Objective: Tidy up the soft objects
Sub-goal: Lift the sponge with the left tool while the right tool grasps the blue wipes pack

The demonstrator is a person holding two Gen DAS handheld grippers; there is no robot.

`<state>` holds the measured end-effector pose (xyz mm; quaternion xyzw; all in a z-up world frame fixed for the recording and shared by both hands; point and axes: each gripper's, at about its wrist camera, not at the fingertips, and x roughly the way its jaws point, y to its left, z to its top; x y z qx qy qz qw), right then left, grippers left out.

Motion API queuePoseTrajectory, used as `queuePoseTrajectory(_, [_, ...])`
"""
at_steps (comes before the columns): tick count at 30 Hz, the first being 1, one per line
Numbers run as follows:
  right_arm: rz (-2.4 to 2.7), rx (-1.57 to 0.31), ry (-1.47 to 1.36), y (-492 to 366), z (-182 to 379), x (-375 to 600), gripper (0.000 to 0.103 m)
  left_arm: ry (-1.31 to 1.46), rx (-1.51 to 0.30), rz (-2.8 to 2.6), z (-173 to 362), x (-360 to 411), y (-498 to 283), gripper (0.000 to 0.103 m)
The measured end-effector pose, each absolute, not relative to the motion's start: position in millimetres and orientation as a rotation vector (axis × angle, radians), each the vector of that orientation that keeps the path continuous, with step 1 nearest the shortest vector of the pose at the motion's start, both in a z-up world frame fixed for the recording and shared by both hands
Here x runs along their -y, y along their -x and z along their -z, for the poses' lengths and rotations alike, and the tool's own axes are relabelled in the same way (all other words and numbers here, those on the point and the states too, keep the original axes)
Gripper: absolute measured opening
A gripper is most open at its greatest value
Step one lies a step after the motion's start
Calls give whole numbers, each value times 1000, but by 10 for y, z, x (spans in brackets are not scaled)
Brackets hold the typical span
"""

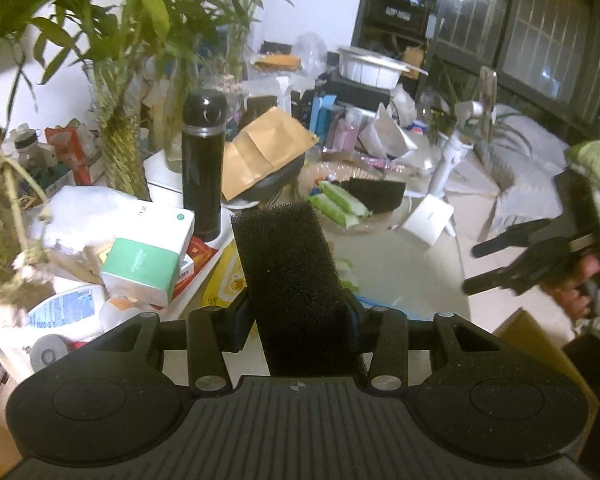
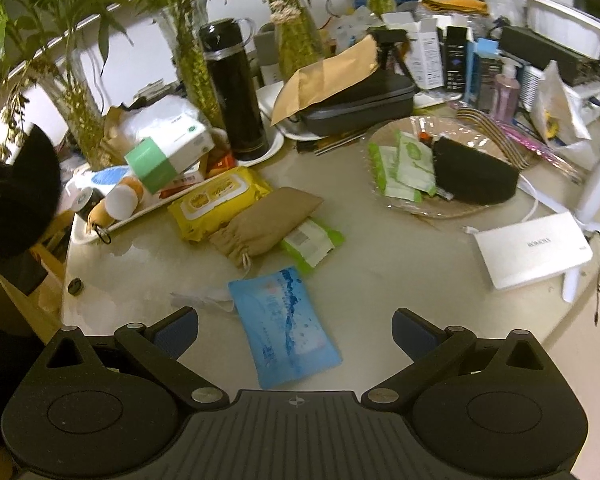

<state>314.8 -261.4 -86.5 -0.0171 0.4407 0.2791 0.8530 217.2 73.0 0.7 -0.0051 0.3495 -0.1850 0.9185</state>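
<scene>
My left gripper point(image 1: 298, 316) is shut on a black foam sponge block point(image 1: 284, 256), held up above the table. Past it lies a clear plate point(image 1: 384, 222) with green wipe packs point(image 1: 340, 200) and a black pouch point(image 1: 376, 192). My right gripper point(image 2: 294, 320) stands open just above a blue wipes pack point(image 2: 288, 344) on the table, with nothing gripped. It also shows open at the right of the left wrist view point(image 1: 476, 267), held by a hand. A yellow wipes pack point(image 2: 220, 196), a tan drawstring pouch point(image 2: 264, 220) and a green-white pack point(image 2: 312, 240) lie mid-table.
A black flask point(image 2: 236, 96), a green-white tissue box point(image 2: 168, 156) and vases of plants point(image 2: 192, 48) crowd the back left. A white box point(image 2: 532, 248) sits near the right table edge. The plate point(image 2: 452, 212) lies at back right. Boxes and bottles fill the far side.
</scene>
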Motion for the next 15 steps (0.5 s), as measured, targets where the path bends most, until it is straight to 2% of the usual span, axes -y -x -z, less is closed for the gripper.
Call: queuePoseTrajectory(15, [-752,-1001,133,-3608,1507,2203,102,68,-707,382,-136,-843,-1838,44])
